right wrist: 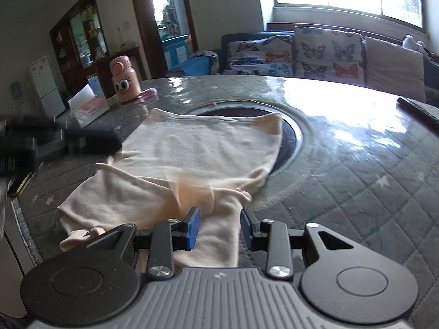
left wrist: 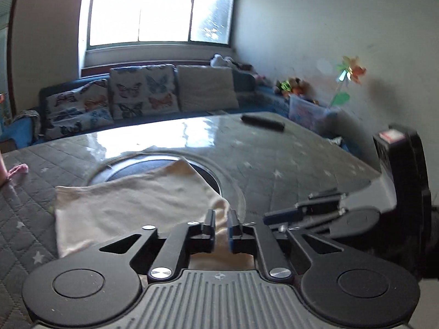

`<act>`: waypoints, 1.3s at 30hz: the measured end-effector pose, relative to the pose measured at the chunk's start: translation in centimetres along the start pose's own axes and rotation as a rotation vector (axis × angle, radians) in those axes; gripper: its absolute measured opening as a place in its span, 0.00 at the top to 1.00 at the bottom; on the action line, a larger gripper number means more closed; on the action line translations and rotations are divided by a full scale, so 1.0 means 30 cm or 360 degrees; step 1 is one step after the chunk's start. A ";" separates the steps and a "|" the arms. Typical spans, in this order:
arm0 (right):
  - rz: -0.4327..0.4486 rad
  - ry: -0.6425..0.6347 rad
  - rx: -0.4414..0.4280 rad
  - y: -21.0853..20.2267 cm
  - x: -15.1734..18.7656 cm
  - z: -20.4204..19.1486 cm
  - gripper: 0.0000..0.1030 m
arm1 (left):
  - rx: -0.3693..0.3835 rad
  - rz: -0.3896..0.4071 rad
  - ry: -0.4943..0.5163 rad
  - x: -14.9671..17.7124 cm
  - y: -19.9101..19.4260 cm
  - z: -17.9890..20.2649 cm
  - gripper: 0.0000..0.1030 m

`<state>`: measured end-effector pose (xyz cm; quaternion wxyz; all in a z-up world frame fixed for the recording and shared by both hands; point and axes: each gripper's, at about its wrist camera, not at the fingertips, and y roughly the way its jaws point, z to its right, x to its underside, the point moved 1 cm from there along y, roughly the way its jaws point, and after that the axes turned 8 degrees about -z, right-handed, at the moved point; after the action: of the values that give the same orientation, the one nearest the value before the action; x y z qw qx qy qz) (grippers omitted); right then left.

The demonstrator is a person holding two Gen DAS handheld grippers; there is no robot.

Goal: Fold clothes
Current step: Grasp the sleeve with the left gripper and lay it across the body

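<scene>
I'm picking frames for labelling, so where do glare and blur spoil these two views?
Left wrist view: window blown out, glare on the table, right gripper smeared. Right wrist view: glare across the far table, left gripper a dark blur, cloth sharp except a smear near the fingers.

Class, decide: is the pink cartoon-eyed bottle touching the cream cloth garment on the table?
Apart. In the right wrist view the pink cartoon-eyed bottle stands upright at the table's far left edge, with bare quilted table cover showing between its base and the cream cloth garment.
</scene>
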<state>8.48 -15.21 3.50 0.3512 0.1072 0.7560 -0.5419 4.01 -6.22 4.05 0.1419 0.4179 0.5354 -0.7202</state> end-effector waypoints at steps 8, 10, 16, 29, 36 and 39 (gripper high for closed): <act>0.0003 0.0009 -0.0071 0.003 -0.010 -0.013 0.68 | -0.0222 -0.0066 -0.0075 0.117 -0.066 -0.167 0.67; -0.0024 -0.0017 -0.0094 0.025 -0.011 -0.032 0.69 | -0.0294 -0.0113 -0.0101 0.166 -0.084 -0.216 0.65; -0.0108 -0.0062 -0.0095 0.088 -0.005 -0.073 0.71 | -0.0420 -0.0236 -0.0135 0.308 -0.139 -0.301 0.53; -0.0023 -0.0157 0.0021 0.033 -0.042 -0.113 0.97 | -0.0431 -0.0290 -0.0007 0.379 -0.125 -0.268 0.93; -0.0113 -0.0133 0.0043 0.077 -0.022 -0.099 0.96 | -0.0435 -0.0315 0.0018 0.385 -0.144 -0.273 0.95; -0.0103 -0.0120 0.0061 0.075 -0.024 -0.085 0.96 | -0.0402 -0.0299 -0.0003 0.366 -0.176 -0.294 0.91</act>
<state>9.17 -11.88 2.70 0.3594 0.0689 0.7348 -0.5711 -2.17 6.34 -1.46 0.1259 0.3442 0.6583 -0.6575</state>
